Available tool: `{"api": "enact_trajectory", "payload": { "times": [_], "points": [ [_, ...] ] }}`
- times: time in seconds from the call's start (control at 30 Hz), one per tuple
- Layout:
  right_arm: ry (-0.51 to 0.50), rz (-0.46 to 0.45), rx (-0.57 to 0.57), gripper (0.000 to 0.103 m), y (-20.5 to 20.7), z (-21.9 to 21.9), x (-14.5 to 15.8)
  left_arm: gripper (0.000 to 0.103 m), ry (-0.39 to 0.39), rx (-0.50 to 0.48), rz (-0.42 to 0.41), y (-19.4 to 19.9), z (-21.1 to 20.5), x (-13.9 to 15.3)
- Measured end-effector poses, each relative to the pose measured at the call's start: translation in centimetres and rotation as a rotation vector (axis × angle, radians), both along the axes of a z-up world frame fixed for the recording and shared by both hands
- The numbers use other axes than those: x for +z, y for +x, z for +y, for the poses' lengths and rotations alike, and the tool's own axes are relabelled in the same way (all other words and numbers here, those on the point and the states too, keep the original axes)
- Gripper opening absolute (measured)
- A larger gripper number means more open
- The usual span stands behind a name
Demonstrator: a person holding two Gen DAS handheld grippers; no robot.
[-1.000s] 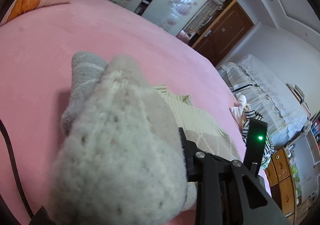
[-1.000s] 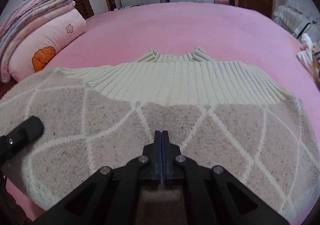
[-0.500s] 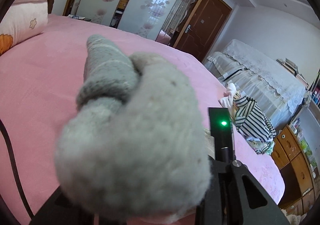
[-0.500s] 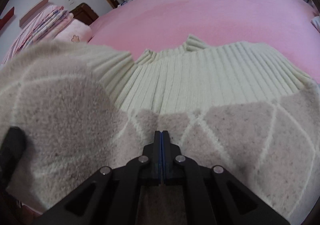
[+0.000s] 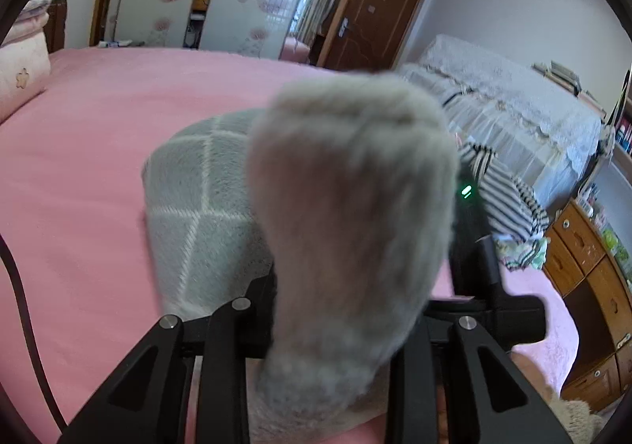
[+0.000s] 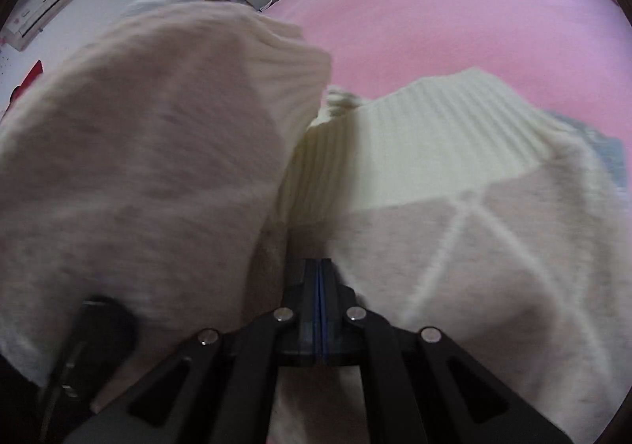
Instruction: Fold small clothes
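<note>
I've got the left gripper [image 5: 351,309] clamped on a bunched fold of the sweater [image 6: 454,215], lifted off the pink bed [image 5: 87,151], while the right gripper [image 6: 320,309], fingers pressed together, sits at the near hem, cream ribbed end far, so the raised flap lies left of it.

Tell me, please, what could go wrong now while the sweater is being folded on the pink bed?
1. The left tool holds a thick bunch of the sweater; its grip could slip and drop the fold.
2. The right tool is shut on the sweater's near edge, so pulling may stretch the knit or drag it across the pink bed.
3. The lifted flap hides the ribbed part; the fold may land uneven.
</note>
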State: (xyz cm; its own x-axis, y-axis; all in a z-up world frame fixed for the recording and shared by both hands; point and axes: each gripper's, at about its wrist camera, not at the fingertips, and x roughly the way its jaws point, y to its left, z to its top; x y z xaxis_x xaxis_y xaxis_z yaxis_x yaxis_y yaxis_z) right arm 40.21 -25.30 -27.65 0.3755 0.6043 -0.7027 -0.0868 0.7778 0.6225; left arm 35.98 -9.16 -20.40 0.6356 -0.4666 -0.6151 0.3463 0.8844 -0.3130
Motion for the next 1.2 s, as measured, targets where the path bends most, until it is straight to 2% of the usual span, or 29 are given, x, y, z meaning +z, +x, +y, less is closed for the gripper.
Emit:
{"api": "enact_trajectory", "payload": {
  "times": [0.17,0.27,0.4,0.47,0.63,0.87,0.97,1.03,1.13,1.2],
  "points": [
    [0.008,0.026,-0.039,0.0,-0.7,-4.3,-0.8,0.028,0.048,-0.023,0.055,0.0,-3.9,-2.1],
    [0.033,0.035,-0.054,0.0,-1.1,-6.3,-1.0,0.028,0.087,-0.021,0.032,-0.6,-5.2,-2.2],
    [0.08,0.04,-0.047,0.0,-0.5,-7.6,-1.4,0.028,0.078,-0.017,0.025,-1.5,-5.3,-1.7],
    [0.067,0.019,-0.034,0.0,-0.3,-7.6,-0.9,0.028,0.075,-0.022,0.014,-2.1,-5.5,-1.4],
    [0.013,-0.024,-0.032,0.0,-0.6,-8.4,0.6,0.028,0.144,-0.009,-0.001,-2.5,-6.8,-1.8],
    [-0.022,0.007,-0.062,0.0,-0.8,-11.2,0.0,0.031,0.229,0.006,0.018,-2.8,-9.5,-2.6],
    [-0.027,0.007,-0.057,0.0,-1.4,-12.2,0.1,0.044,0.235,0.004,0.039,-3.0,-10.3,-2.7],
    [-0.035,0.01,-0.052,0.0,-1.8,-12.8,0.1,0.064,0.218,-0.004,0.062,-3.3,-11.1,-2.5],
    [-0.052,0.027,-0.06,0.001,-2.3,-13.8,0.2,0.076,0.213,-0.019,0.069,-4.3,-12.4,-2.3],
    [-0.053,0.038,-0.062,0.004,-2.6,-14.3,0.5,0.077,0.232,-0.031,0.054,-5.0,-13.0,-2.3]
  ]
}}
